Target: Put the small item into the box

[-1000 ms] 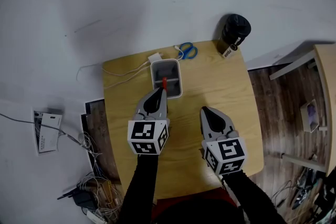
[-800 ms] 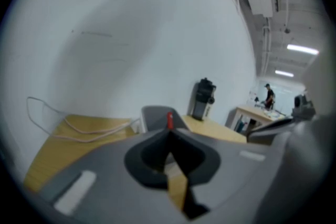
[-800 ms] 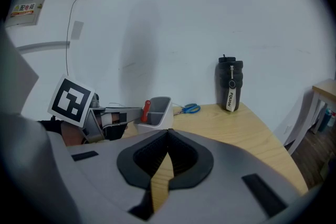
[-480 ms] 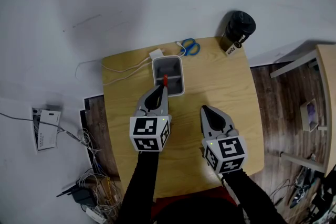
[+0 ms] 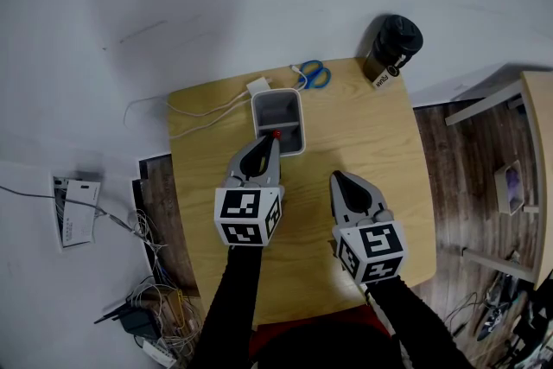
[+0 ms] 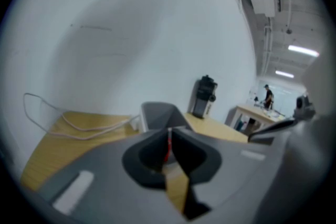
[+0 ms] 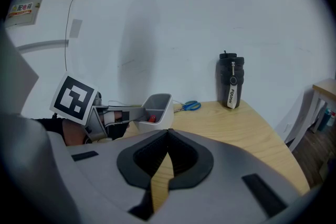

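Pinching small red item (image 5: pixel 276 134) between tips, left claw (image 5: pixel 275 140) over box (image 5: pixel 278 104).

The head view looks steeply down from well above the table (image 5: pixel 363 134), taking in its whole top, with the box (image 5: pixel 278 110) near 12 o'clock and the bottle (image 5: pixel 393 47) at 1 o'clock. The left gripper view sits low and close, facing the wall (image 6: pixel 131 34), with the box just ahead and the bottle toward 1 o'clock. The right gripper view faces that wall from farther back, sharing box, bottle and the left gripper (image 7: pixel 148 114) at 9 o'clock.
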### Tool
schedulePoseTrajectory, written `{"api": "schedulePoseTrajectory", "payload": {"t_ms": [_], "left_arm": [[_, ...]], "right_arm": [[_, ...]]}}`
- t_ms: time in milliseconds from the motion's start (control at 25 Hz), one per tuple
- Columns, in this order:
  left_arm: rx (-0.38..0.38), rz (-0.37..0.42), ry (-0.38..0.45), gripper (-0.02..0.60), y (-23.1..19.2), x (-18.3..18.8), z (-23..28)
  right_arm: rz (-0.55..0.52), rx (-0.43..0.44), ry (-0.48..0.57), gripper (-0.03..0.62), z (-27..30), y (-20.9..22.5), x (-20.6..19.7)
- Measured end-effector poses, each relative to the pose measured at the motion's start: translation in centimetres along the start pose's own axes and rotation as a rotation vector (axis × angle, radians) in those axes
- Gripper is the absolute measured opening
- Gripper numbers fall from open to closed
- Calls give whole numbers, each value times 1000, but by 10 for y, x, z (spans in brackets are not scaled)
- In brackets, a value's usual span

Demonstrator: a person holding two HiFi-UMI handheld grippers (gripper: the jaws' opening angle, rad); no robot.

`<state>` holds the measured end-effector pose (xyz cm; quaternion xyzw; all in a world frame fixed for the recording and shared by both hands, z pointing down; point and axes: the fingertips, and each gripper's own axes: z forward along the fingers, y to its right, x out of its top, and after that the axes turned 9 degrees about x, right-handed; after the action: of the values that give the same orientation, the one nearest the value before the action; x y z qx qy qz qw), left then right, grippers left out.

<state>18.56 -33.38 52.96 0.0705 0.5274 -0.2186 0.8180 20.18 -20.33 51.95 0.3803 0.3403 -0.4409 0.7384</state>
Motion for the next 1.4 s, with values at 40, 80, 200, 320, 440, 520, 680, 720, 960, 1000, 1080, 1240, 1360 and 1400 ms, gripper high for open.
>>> {"api": "schedulePoseTrajectory", "payload": {"t_ms": [40,80,200,320,440,520,680,720,960,1000,1080,1240,1360,1400], "left_arm": [[-1,-3,1,21,-1,1,-1],[-2,-7,2,21,-2,1,-2],[-4,-13,13,16,-6,5,-8],[-7,-11,31,6,-9,11,-17],[-18,-6,46,4,-10,17,-28],[-27,-3,56,3,-9,21,-37],[-41,4,77,3,-5,30,-56],[-45,4,82,2,-4,32,-62],[-47,-1,121,2,-3,40,-100],[-46,-4,128,2,-3,41,-106],[-44,-10,140,2,-3,42,-118],[-41,-17,158,2,-3,42,-141],[-39,-13,179,2,-3,43,-156],[-37,-11,187,2,-4,44,-161]], "right_arm": [[-1,-1,2,8,0,0,1],[-3,-1,6,8,0,-1,2],[-10,-4,20,8,-2,-3,7],[-19,-7,38,8,-6,-8,14],[-30,-10,60,8,-10,-15,22],[-40,-12,74,8,-15,-20,28],[-71,-16,95,8,-26,-30,40],[-76,-17,100,8,-29,-32,43],[-108,-7,134,8,-50,-50,54],[-115,-5,138,8,-54,-53,55],[-124,-1,146,8,-61,-58,55],[-140,7,164,8,-74,-68,55],[-145,2,181,8,-82,-72,56],[-145,2,187,8,-85,-73,57]]}}
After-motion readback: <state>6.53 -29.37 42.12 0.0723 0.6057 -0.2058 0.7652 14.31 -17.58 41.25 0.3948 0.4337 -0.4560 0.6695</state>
